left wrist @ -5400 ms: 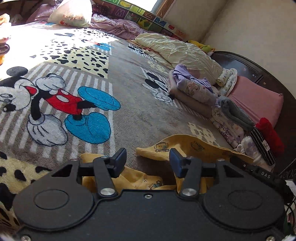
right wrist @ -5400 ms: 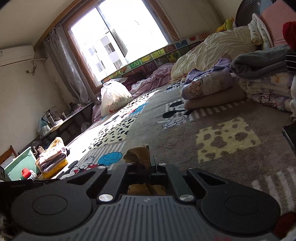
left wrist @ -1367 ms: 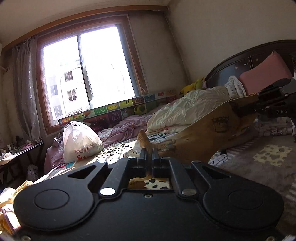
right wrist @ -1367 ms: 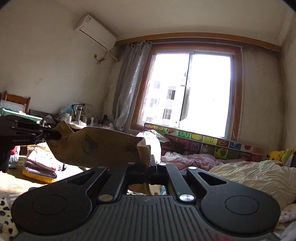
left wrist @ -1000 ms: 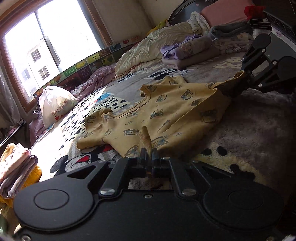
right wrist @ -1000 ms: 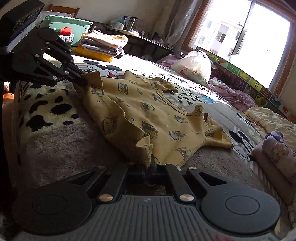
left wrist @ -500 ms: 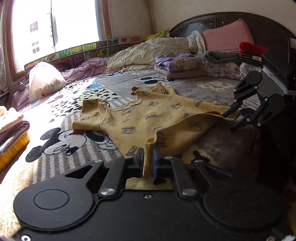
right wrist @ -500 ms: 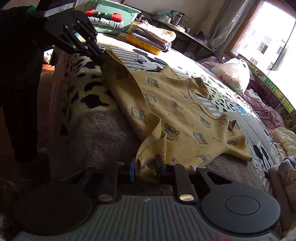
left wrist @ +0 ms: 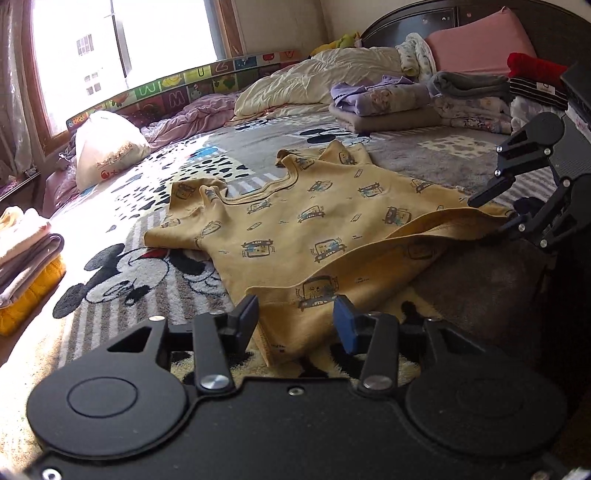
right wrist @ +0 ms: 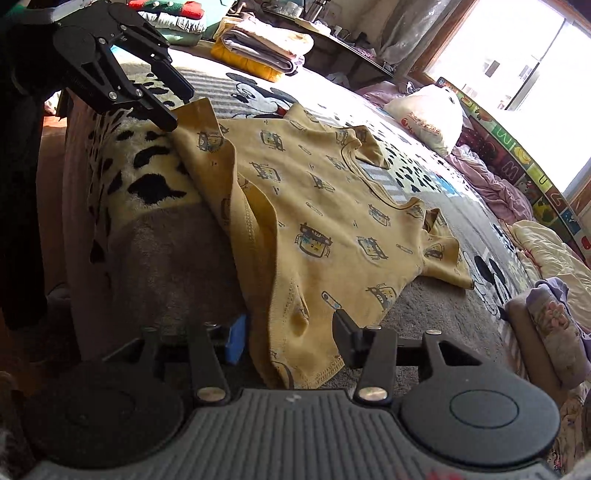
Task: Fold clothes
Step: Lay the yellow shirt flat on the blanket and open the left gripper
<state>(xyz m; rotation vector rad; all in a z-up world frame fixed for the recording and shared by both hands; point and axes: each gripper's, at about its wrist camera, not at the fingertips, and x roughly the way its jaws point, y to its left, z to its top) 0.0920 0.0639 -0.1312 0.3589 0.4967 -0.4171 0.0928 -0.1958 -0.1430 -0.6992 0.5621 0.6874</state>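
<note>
The yellow shirt (left wrist: 314,206) (it has little pictures on it) lies flat on the Mickey Mouse blanket (left wrist: 147,280), its bottom corners loose between the wide-spread left gripper (left wrist: 295,314) and the right gripper (right wrist: 288,332), whose jaws are opening.

A plush blanket (left wrist: 159,258) printed with cartoon mice, spots and stripes covers the bed. By the headboard (left wrist: 443,18) a pink pillow (left wrist: 476,48) leans upright, with a cream quilt (left wrist: 325,77) bunched beside it. Along that end sit stacks of folded laundry (left wrist: 388,103), purple, grey and floral, and something red (left wrist: 535,68) on top. At the far edge, below the window (left wrist: 74,55), runs an alphabet mat (left wrist: 177,92); a white plastic bag (left wrist: 107,147) and a crumpled pink sheet (left wrist: 184,122) lie there. Another folded pile (right wrist: 258,44) sits at the bed's opposite end.
</note>
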